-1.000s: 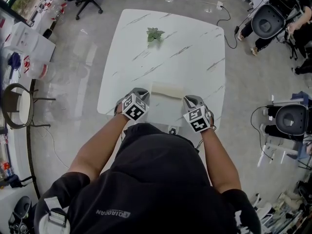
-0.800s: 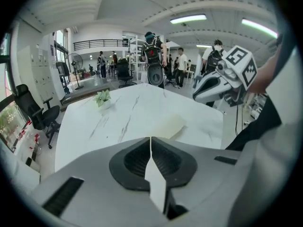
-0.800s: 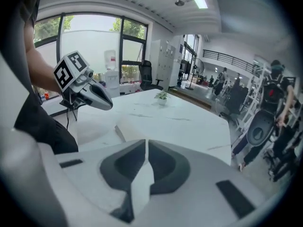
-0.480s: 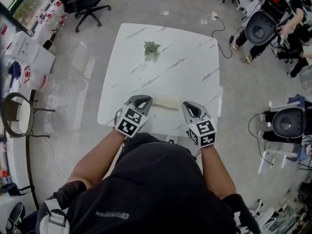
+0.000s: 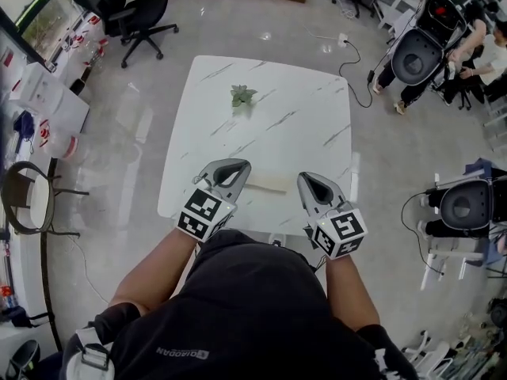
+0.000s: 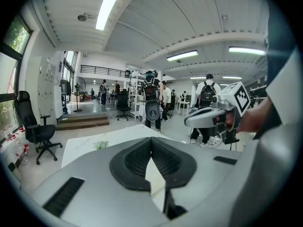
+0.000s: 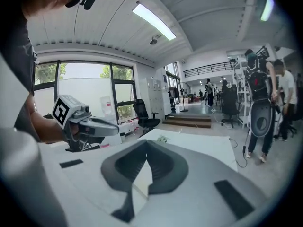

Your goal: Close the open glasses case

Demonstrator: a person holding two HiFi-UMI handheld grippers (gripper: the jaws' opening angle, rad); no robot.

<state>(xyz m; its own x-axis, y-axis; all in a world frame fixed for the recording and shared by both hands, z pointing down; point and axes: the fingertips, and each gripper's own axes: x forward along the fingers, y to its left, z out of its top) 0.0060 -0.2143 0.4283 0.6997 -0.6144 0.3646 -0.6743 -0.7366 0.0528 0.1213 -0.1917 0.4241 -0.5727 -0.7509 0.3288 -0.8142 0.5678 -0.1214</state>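
Standing at the near edge of a white marble table [image 5: 305,109], a person holds two claws on either side of a cream glasses case [image 5: 266,183], which lies low on the tabletop just above the frame's centre in the head view. The case's long axis runs left to right across the picture, so each claw faces one of its short ends. The left claw [image 5: 236,169] has its jaws pressed together at the tips with nothing between them, and its nose overlaps the case's left end in the picture. The right claw [image 5: 310,184] is likewise closed and empty, and sits a little apart from the case's right end, making the left hand the nearer of the two. Both gripper views look out level across the room, not down at the case, and from overhead it cannot be told how high the claws ride above the table or how the lid stands. Closing the case would likely call for tipping a claw down toward it. A small green plant [image 5: 242,96] sits well away, toward the table's far edge.
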